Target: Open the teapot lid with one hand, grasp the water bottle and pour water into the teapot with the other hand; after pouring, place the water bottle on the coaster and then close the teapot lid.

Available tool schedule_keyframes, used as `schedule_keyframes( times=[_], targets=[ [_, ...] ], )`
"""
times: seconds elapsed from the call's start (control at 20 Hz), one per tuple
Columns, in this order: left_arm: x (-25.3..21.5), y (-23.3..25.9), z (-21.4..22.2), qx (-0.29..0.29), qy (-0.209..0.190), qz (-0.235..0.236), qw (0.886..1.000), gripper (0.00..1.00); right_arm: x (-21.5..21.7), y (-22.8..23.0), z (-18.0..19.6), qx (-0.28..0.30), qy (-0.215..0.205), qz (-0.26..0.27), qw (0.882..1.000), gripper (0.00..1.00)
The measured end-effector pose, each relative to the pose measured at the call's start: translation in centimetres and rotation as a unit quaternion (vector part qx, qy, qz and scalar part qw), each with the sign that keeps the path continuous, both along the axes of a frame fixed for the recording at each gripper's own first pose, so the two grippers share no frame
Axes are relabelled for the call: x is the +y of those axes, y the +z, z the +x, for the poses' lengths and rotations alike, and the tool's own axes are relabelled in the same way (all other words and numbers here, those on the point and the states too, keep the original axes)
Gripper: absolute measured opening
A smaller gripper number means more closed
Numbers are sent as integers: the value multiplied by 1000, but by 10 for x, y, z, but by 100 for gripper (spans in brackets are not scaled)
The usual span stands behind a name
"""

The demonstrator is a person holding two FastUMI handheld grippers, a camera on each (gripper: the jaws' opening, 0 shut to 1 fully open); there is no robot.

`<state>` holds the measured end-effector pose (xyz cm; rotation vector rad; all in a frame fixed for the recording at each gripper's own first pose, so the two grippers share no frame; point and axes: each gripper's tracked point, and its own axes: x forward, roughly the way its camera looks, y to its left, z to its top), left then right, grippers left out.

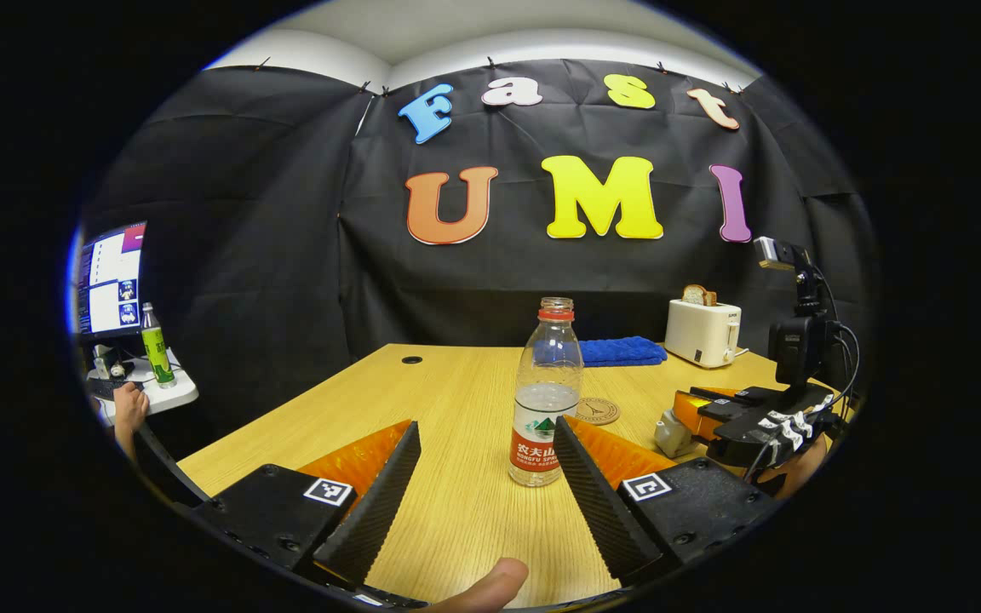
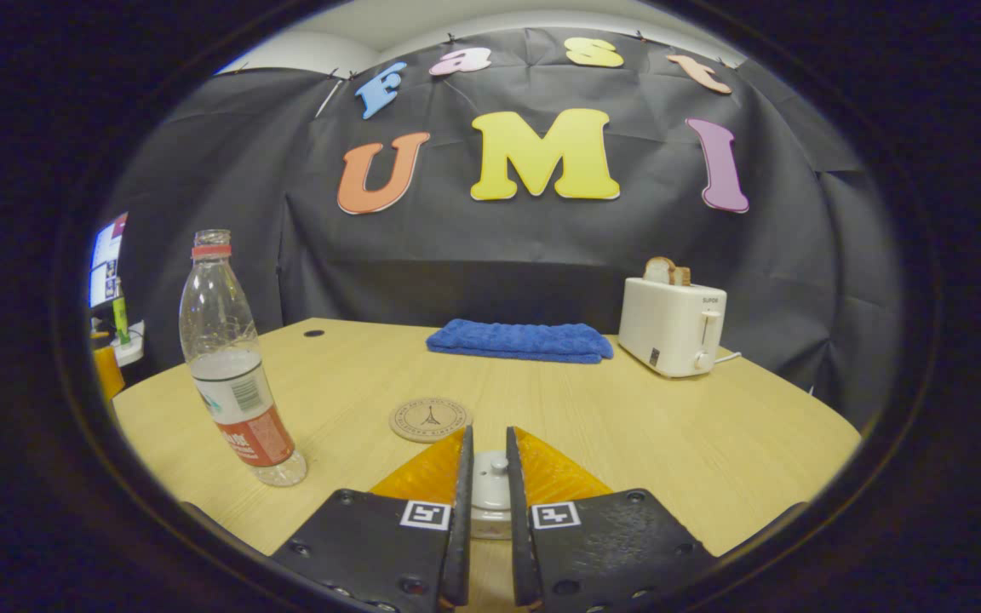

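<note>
A clear water bottle (image 1: 546, 400), uncapped with a red neck ring and partly filled, stands upright on the wooden table. My left gripper (image 1: 485, 426) is open wide, and the bottle's base stands between its fingers, close to the right one. In the right gripper view the bottle (image 2: 235, 375) stands at the left. My right gripper (image 2: 489, 432) is shut on the white teapot lid (image 2: 490, 489), whose knob shows between the fingers. From the left gripper view, the right gripper (image 1: 746, 417) hovers over the white teapot (image 1: 669, 434). A round cork coaster (image 2: 429, 419) lies just ahead.
A folded blue towel (image 2: 520, 340) and a white toaster (image 2: 674, 328) holding bread sit at the table's far side. A monitor (image 1: 107, 281) and a green bottle (image 1: 154, 345) stand off the table's left edge. A thumb (image 1: 490, 587) shows at the bottom.
</note>
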<state>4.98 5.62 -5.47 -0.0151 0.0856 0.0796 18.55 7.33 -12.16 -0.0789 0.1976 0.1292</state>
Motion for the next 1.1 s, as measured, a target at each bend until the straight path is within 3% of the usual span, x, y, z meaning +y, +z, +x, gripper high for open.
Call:
schedule_keyframes(
  times=[0.05,0.1,0.35,0.55,0.85,1.1],
  targets=[
    [-3,-2,2,1,-3,-2,1000,99,-5,1,1,-3,-11,4,1000,20],
    [-3,-6,5,1,-4,-2,1000,99,-5,0,4,-5,-8,14,1000,3],
    [-23,-29,24,2,-25,-4,1000,99,-6,6,3,-20,9,-14,1000,3],
    [-42,-41,33,-10,-53,-2,999,99,-10,30,1,-46,15,-6,999,3],
    [-41,-43,58,-18,-54,-18,998,99,-32,54,-12,-73,24,25,997,3],
    [-51,-42,84,-32,-66,21,997,99,-59,47,-18,-78,20,21,997,2]
  ],
)
